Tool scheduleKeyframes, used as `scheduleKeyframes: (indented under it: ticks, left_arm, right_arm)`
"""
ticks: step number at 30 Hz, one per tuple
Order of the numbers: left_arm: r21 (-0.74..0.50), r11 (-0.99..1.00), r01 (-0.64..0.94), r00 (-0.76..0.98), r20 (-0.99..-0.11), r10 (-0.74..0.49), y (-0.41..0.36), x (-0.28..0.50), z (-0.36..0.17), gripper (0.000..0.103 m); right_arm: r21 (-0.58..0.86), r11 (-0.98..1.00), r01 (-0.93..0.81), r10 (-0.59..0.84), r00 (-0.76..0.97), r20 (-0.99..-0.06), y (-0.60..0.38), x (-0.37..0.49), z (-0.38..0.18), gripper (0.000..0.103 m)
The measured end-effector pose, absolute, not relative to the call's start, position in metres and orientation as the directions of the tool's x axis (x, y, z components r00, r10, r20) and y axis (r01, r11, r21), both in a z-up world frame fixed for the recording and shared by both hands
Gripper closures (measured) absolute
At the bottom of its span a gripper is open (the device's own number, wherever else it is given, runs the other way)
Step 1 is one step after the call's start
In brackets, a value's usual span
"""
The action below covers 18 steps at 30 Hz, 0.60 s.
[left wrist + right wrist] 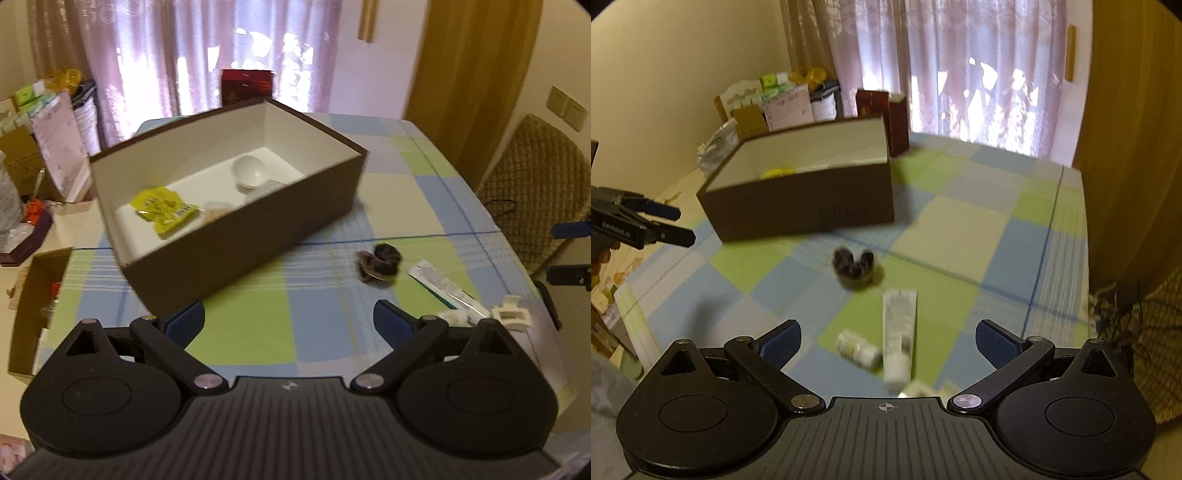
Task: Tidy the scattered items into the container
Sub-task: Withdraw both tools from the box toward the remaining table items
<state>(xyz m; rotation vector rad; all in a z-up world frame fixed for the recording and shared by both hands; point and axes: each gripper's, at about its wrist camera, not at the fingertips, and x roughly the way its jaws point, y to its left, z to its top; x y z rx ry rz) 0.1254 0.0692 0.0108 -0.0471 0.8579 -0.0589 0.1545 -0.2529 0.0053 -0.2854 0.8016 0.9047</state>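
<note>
Right gripper (pixel 888 341): jaws spread wide, empty, low centre of its frame, above tube (pixel 898 332) and small bottle (pixel 857 350) lying side by side; dark scrunchie (pixel 854 266) at mid-frame, box (pixel 798 206) upper left. Left gripper (pixel 288 325): likewise spread, empty, near the box. Advice: take one item only, descend squarely over the tube, close across its narrow width, clear of the bottle.
</note>
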Motion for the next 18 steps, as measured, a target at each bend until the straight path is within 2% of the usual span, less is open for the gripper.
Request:
scheduleKeyframes:
  ticks: [18]
  left_arm:
    - [-0.06, 0.954, 0.292, 0.551, -0.805, -0.219, -0.005, 0.119, -0.036, 0.018]
  right_arm:
    - [0.079, 0.674, -0.734, 0.451, 0.325, -0.831, -0.302, 0.145, -0.049, 0.0]
